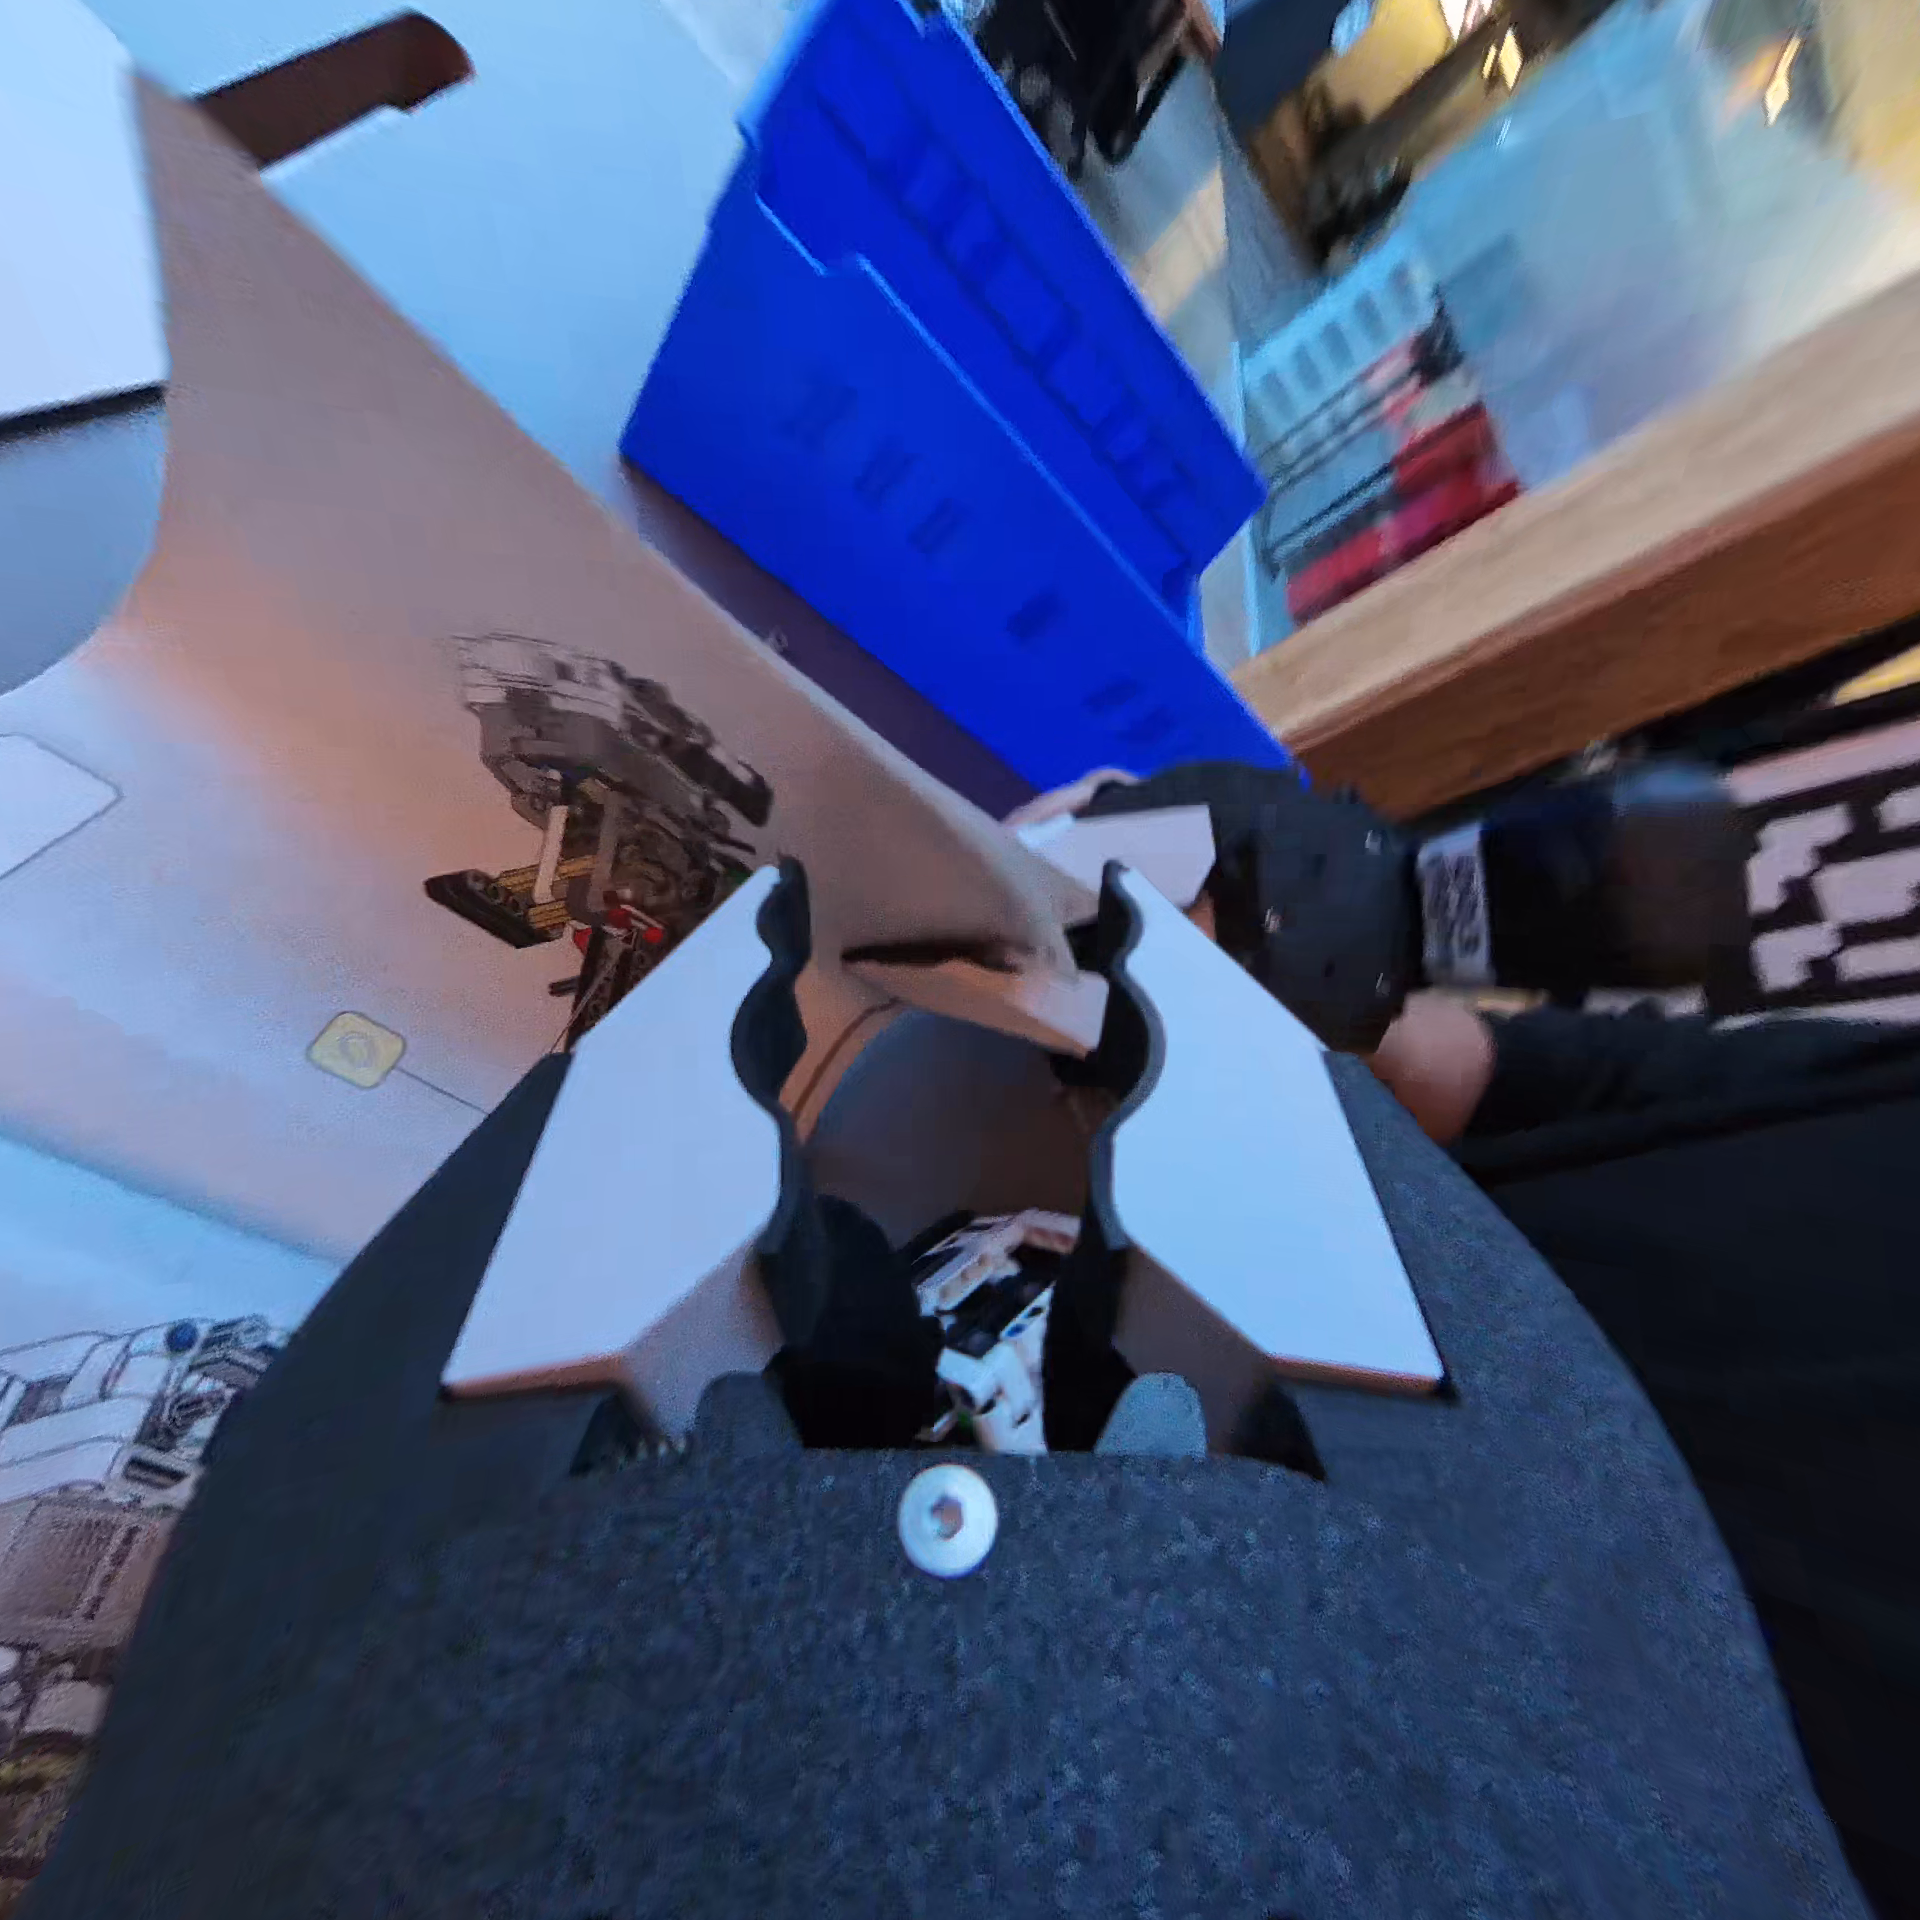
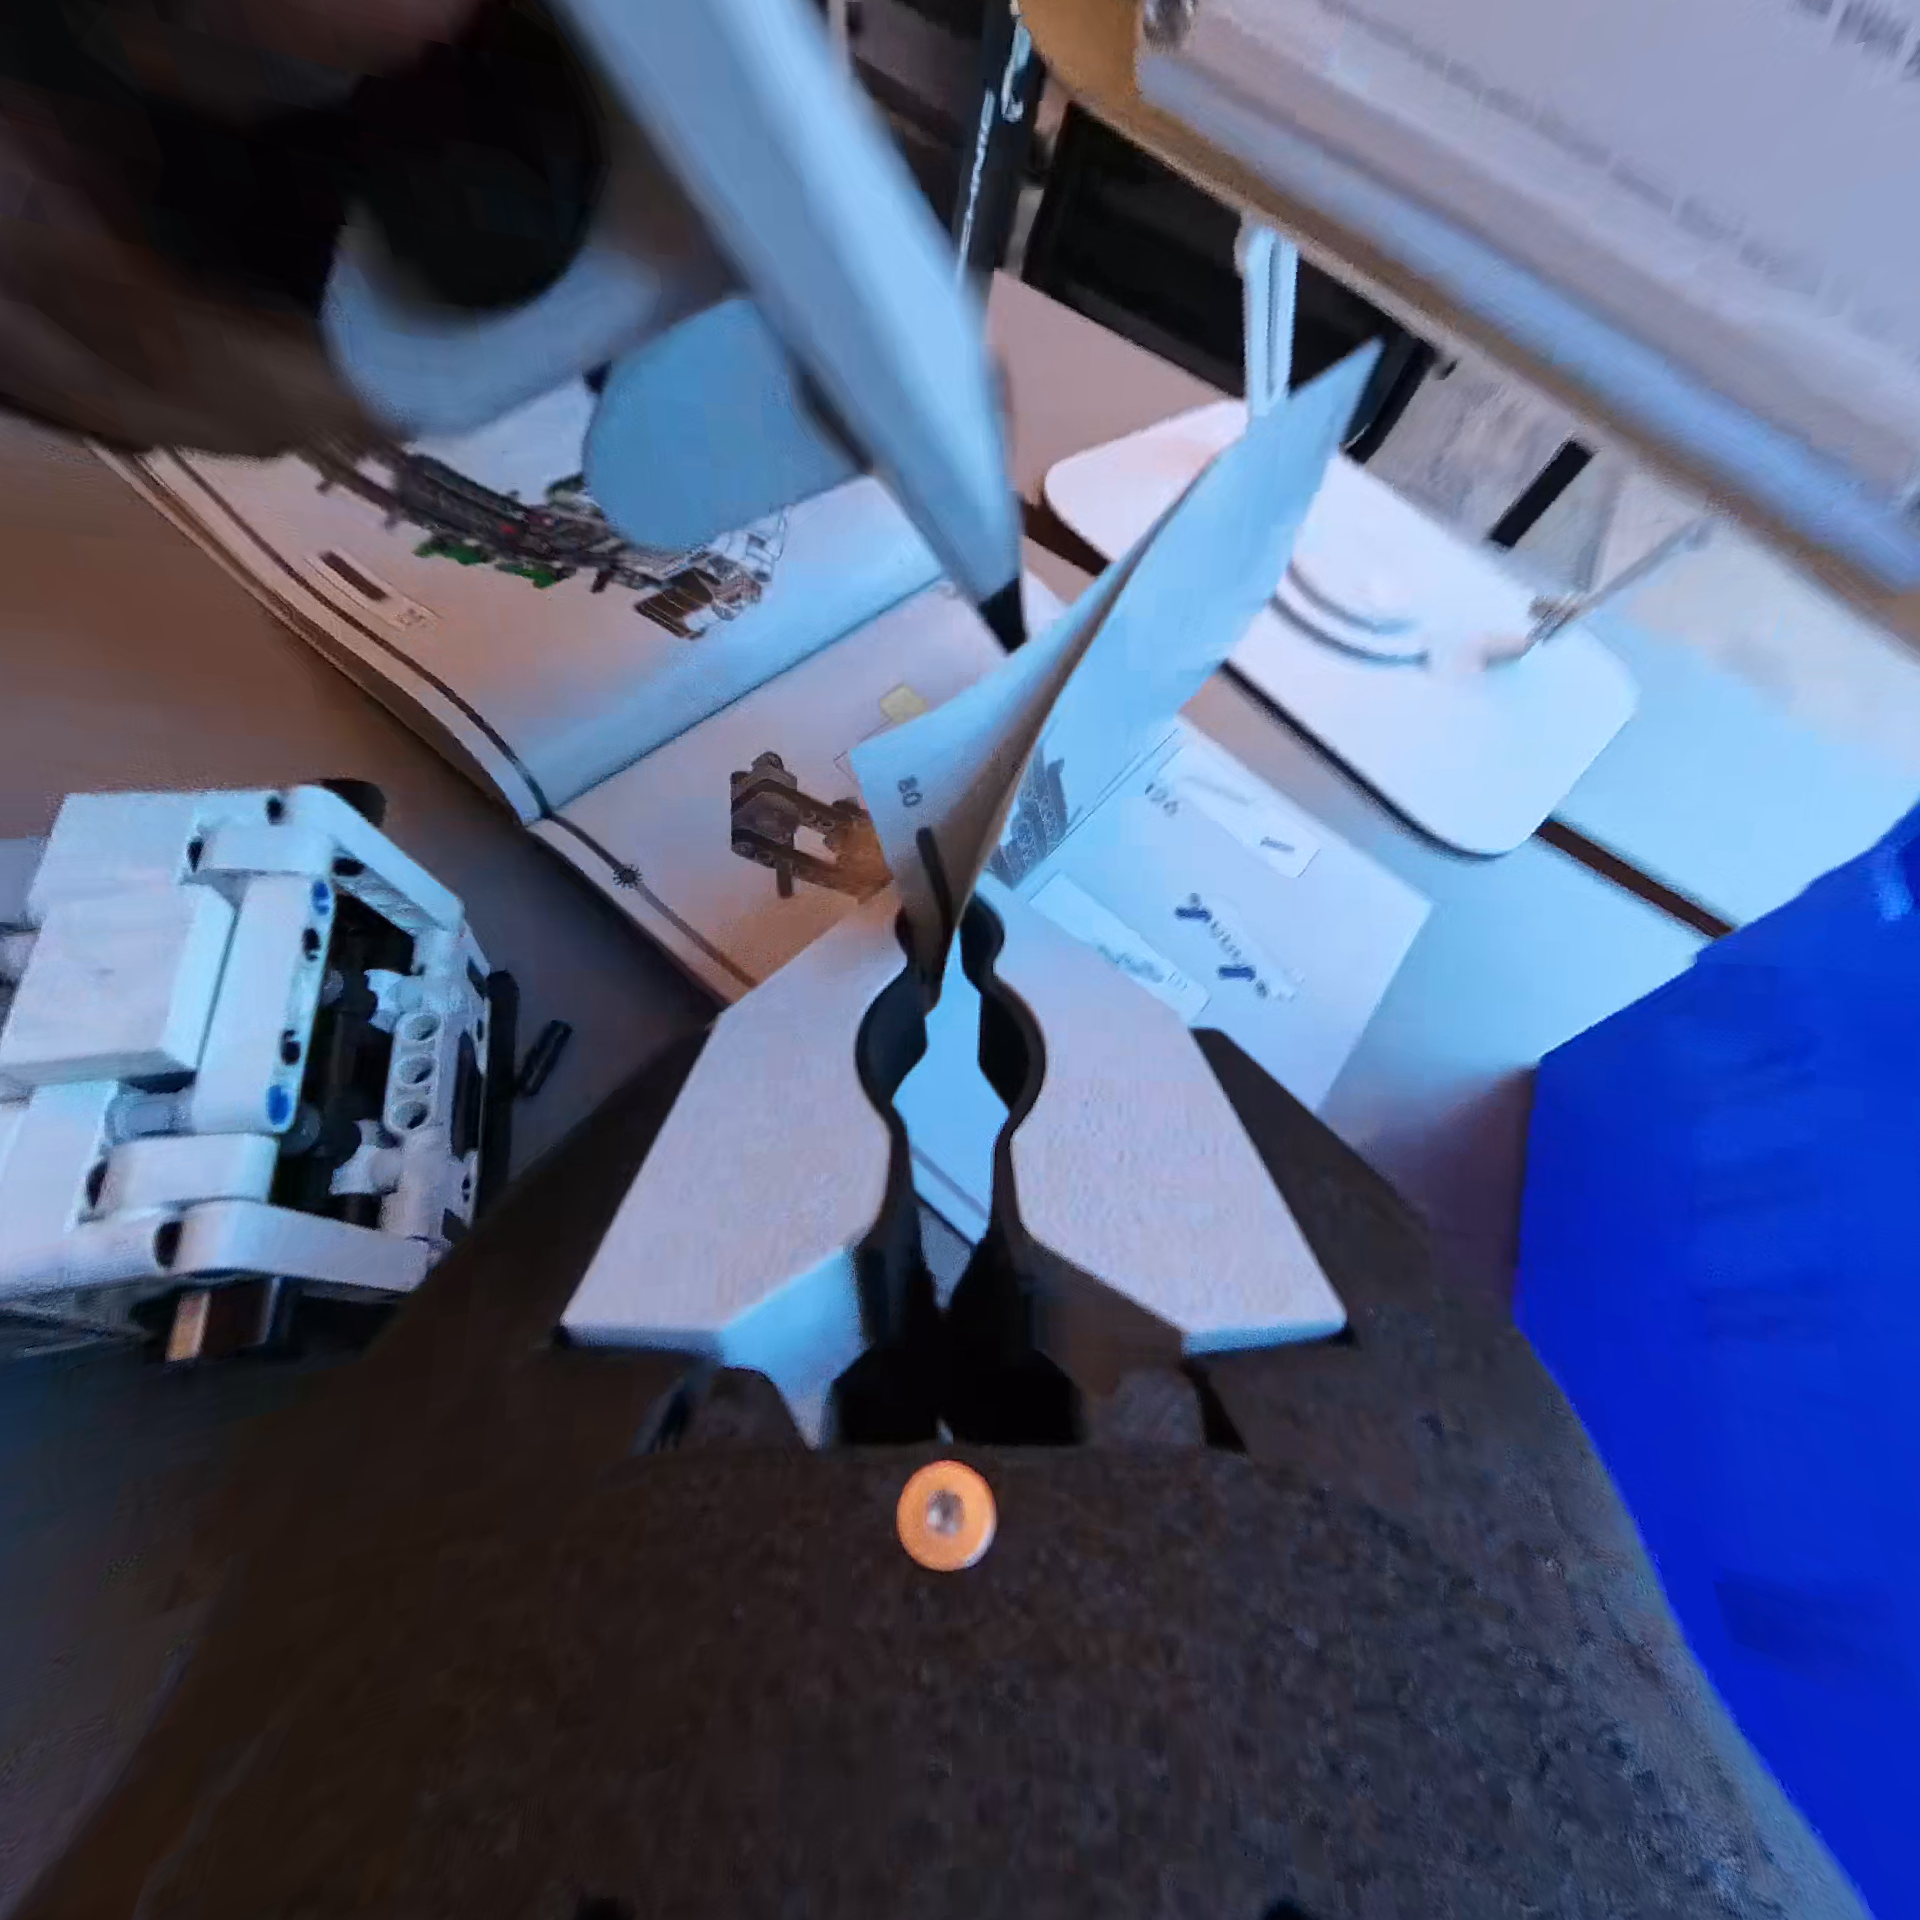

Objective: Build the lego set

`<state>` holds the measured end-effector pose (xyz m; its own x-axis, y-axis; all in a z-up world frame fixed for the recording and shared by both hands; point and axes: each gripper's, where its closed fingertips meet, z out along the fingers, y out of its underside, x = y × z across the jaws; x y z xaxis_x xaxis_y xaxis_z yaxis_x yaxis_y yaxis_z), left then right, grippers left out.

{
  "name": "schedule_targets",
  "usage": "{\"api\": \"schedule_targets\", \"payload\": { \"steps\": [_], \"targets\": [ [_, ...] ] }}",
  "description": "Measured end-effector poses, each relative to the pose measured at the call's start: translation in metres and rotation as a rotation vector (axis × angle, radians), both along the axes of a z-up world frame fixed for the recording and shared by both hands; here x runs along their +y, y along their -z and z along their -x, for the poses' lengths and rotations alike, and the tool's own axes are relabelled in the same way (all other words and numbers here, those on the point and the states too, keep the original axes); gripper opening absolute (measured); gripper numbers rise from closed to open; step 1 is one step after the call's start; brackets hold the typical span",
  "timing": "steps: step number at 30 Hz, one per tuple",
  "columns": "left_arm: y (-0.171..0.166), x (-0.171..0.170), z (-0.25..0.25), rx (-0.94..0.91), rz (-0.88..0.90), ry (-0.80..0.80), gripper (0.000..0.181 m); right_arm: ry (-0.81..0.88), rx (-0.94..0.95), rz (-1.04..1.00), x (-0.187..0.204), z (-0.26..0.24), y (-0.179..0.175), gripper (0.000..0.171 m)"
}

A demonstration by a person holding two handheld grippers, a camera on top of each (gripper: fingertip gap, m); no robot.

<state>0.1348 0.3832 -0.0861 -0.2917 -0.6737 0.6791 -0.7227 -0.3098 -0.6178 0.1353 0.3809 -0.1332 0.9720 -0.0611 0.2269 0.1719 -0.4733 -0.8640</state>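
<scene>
Right gripper (image 2: 948,925) pinched shut on a page (image 2: 1132,644) of the manual (image 2: 623,665), sheet lifted on edge, long axis toward 1 o'clock. Left gripper (image 1: 951,894) spread wide, holding nothing, tips at the page (blurred). Lego model (image 2: 229,1049) sits at 9 o'clock; blue bin (image 1: 935,416) beyond.

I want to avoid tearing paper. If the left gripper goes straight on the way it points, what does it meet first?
Probably the lifted page of the instruction booklet, just beyond the open left gripper; depth is unclear.
</scene>
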Motion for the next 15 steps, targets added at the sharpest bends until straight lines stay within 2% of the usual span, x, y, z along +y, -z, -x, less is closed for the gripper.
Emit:
{"api": "schedule_targets", "payload": {
  "steps": [3,4,6,7,15],
  "targets": [
    [-0.012,0.015,-0.007,0.034,0.135,-0.083,0.056,0.005,-0.171,0.059,0.003,0.004,0.000,0.000],
    [-0.017,0.017,-0.007,0.033,0.185,-0.089,0.048,0.012,-0.228,0.075,0.004,0.004,0.001,0.001],
    [-0.012,0.023,-0.007,0.058,0.180,-0.109,0.007,0.031,-0.309,0.071,0.004,0.004,-0.001,0.000],
    [-0.007,0.025,-0.007,0.069,0.157,-0.119,0.002,0.039,-0.328,0.070,0.004,0.004,-0.002,0.000],
    [-0.009,0.021,-0.004,0.015,0.211,-0.084,0.000,0.031,-0.221,0.045,0.001,0.005,-0.003,0.000]
  ]
}}
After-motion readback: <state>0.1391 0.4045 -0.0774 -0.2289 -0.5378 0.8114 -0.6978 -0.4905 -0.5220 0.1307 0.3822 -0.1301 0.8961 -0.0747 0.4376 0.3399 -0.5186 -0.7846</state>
